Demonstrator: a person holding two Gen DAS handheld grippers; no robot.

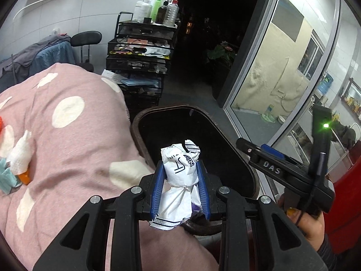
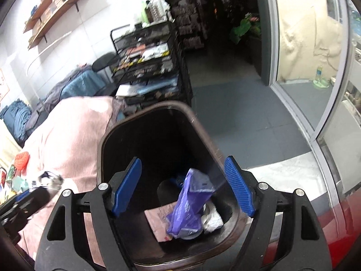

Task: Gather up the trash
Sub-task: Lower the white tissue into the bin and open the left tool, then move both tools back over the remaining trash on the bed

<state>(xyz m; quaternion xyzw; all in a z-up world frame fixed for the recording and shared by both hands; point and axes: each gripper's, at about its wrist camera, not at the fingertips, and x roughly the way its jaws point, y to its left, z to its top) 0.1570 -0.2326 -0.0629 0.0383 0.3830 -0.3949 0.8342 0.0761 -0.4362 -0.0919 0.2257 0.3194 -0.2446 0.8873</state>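
Note:
My left gripper (image 1: 180, 169) is shut on a crumpled white wrapper (image 1: 180, 167) with black print, held at the near rim of the dark brown trash bin (image 1: 140, 122). My right gripper (image 2: 182, 180) is open over the same bin (image 2: 198, 122), its blue pads (image 2: 237, 180) apart. A purple packet (image 2: 191, 205) sits inside the bin on a pink sheet (image 2: 158, 221) and white crumpled paper (image 2: 212, 219). The right gripper's body shows in the left wrist view (image 1: 282, 169). More scraps lie on the pink spotted blanket (image 1: 67, 135): a white tissue (image 1: 20, 155) and an orange piece (image 1: 24, 177).
A black mesh cart (image 1: 140, 52) with bottles (image 1: 158, 6) stands behind the bin. A chair with clothes (image 1: 45, 54) is at the far left. A glass door (image 1: 282, 72) is on the right, and grey floor (image 2: 237, 113) lies beyond the bin.

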